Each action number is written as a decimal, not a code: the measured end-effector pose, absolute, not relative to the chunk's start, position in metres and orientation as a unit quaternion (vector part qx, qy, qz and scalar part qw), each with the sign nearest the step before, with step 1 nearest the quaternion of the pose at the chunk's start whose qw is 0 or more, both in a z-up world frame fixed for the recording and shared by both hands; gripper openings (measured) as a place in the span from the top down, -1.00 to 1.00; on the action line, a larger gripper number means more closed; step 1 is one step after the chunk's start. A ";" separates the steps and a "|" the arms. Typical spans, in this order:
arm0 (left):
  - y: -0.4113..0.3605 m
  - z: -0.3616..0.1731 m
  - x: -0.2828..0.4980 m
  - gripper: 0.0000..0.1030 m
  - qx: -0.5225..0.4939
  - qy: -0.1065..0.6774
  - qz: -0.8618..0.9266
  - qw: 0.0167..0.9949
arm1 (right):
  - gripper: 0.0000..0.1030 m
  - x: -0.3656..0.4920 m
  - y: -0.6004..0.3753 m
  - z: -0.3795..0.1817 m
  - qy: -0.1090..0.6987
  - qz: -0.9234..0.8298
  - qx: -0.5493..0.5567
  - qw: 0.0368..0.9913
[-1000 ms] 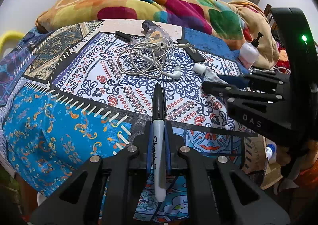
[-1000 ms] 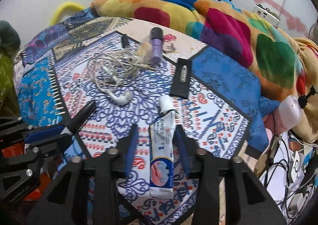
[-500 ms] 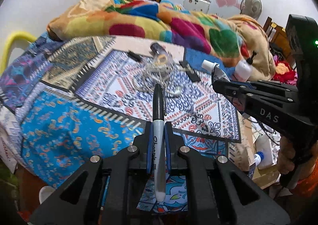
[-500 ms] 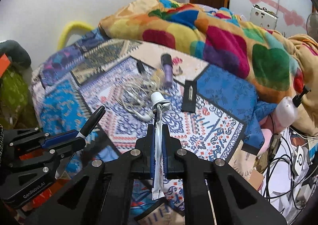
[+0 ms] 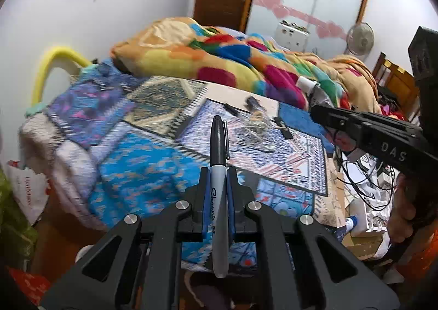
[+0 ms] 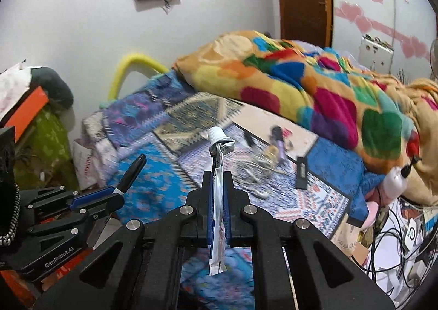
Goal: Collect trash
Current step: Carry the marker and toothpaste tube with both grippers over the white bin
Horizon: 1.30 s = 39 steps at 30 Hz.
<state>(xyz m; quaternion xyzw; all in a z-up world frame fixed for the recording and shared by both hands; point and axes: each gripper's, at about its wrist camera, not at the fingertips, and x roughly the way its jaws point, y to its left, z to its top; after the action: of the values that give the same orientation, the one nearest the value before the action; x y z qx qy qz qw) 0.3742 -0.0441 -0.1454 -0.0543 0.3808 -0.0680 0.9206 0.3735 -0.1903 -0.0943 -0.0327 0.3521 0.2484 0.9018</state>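
My left gripper (image 5: 218, 173) is shut on a black and grey Sharpie marker (image 5: 219, 162), held upright well above the patterned bed cover (image 5: 142, 167). It also shows in the right wrist view (image 6: 109, 195) at the lower left, with the marker (image 6: 131, 170) sticking out of it. My right gripper (image 6: 218, 181) is shut on a flattened white tube (image 6: 218, 200) with a white cap (image 6: 215, 135), lifted clear of the bed. The right gripper also shows in the left wrist view (image 5: 323, 113) at the right, with the tube's cap (image 5: 306, 83) above it.
On the bed cover lie tangled white earphones (image 6: 257, 170), a purple bottle (image 6: 279, 143), a flat black strip (image 6: 301, 171) and a small black object (image 6: 247, 137). A colourful blanket (image 6: 314, 83) is heaped behind. Cables and boxes (image 6: 405, 241) clutter the floor at the right.
Both grippers have risen and drawn back from the bed with their objects. The right gripper closed on the tube a second ago and lifted it off the cover.
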 end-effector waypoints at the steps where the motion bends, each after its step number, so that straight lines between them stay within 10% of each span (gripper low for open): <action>1: -0.038 -0.142 0.368 0.80 -0.055 0.378 -0.063 0.922 | 0.88 0.367 -0.183 -0.088 0.347 0.254 -0.033 0.902; 19: 0.107 -0.142 0.259 0.80 -0.083 0.376 0.053 0.921 | 0.88 0.297 -0.047 -0.089 0.345 0.353 -0.063 0.868; 39: 0.224 -0.288 0.240 0.80 -0.141 0.486 0.122 0.854 | 0.88 0.269 0.108 -0.219 0.457 0.419 -0.173 0.765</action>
<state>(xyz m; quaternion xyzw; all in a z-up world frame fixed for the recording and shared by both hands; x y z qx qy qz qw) 0.2401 0.2238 -0.2883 -0.1413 0.4858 0.1225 0.8539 0.2689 0.1083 -0.2191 -0.1726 0.4567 0.4192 0.7654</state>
